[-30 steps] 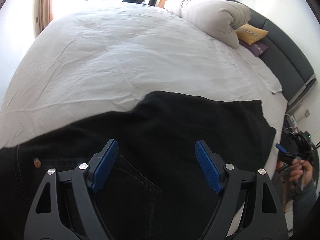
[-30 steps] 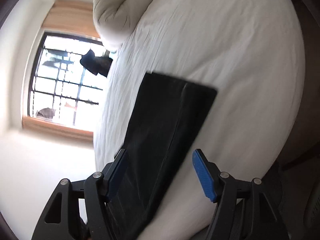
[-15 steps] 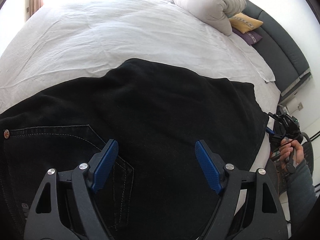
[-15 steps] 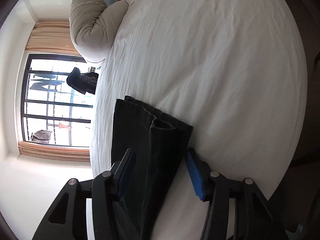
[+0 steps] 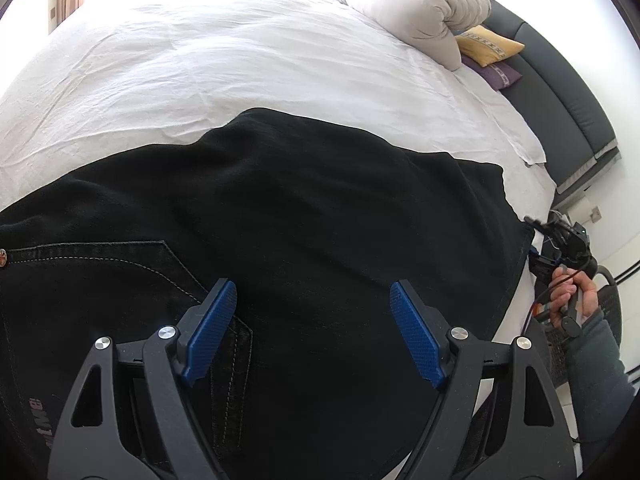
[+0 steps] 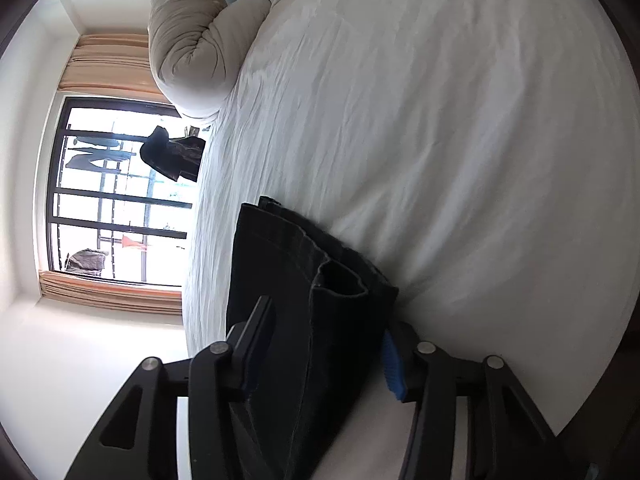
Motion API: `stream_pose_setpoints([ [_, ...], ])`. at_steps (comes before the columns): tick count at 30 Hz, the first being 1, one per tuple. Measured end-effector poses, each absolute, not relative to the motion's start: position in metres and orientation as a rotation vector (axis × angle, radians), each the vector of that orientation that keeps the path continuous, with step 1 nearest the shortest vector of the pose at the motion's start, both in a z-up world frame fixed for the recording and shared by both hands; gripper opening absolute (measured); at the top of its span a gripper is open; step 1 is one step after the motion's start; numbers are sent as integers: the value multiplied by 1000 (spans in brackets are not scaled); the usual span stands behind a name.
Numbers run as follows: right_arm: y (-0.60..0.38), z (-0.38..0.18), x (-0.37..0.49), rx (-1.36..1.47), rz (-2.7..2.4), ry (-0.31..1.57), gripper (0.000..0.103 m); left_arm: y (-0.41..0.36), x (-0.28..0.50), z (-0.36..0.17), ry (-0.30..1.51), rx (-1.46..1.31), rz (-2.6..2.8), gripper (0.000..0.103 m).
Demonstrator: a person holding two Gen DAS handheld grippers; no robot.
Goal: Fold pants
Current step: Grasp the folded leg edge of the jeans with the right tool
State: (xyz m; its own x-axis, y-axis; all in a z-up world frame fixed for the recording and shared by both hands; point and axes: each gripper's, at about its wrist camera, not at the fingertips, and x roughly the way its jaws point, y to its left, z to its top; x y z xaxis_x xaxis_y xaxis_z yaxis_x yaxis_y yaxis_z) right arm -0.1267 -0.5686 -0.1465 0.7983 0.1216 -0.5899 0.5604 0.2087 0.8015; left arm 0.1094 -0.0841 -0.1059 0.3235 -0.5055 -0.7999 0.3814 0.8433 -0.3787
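Left wrist view has the black pants (image 5: 304,216) spread flat across the white bed (image 5: 240,60), back pocket stitching showing near the left tongs (image 5: 312,320), which hang wide apart over the fabric with nothing between them. Over on the right wrist cam, the right tongs (image 6: 324,344) sit around the leg hems at the bed's edge, fairly narrow; can't tell if they're actually pinching. Rolled duvet (image 6: 188,48) lies by the window (image 6: 116,188).

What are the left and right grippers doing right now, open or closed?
Left gripper: open, fingers spread above the black pants, holding nothing.
Right gripper: open, fingers either side of the pants' hem end; not clamped.
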Motion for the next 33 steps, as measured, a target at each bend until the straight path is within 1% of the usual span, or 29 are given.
stream_pose_setpoints([
  [1, -568, -148, -127, 1351, -330, 619, 23, -84, 110, -106, 1097, -130, -584, 79],
  [3, -568, -154, -129, 1365, -329, 628, 13, -84, 110, -106, 1099, -138, -580, 79],
  [4, -566, -155, -131, 1358, -337, 629, 11, -83, 110, -106, 1101, -147, -578, 79],
  [10, -562, -146, -134, 1314, -372, 607, 9, -76, 115, -107, 1115, -214, -559, 80],
  [12, -559, -140, -132, 1294, -383, 597, 9, -74, 114, -104, 1103, -201, -532, 91],
  [13, -558, -137, -132, 1284, -387, 595, 9, -71, 115, -103, 1096, -207, -524, 99],
  [14, -557, -135, -130, 1277, -389, 595, 9, -69, 115, -102, 1092, -217, -522, 103],
  [25, -557, -130, -132, 1235, -436, 614, 8, -33, 115, -92, 1064, -262, -431, 103],
  [29, -543, -102, -118, 1109, -434, 632, 8, -17, 114, -85, 1015, -312, -413, 103],
  [33, -496, -56, -81, 879, -353, 681, 9, -8, 116, -83, 1022, -370, -416, 103],
])
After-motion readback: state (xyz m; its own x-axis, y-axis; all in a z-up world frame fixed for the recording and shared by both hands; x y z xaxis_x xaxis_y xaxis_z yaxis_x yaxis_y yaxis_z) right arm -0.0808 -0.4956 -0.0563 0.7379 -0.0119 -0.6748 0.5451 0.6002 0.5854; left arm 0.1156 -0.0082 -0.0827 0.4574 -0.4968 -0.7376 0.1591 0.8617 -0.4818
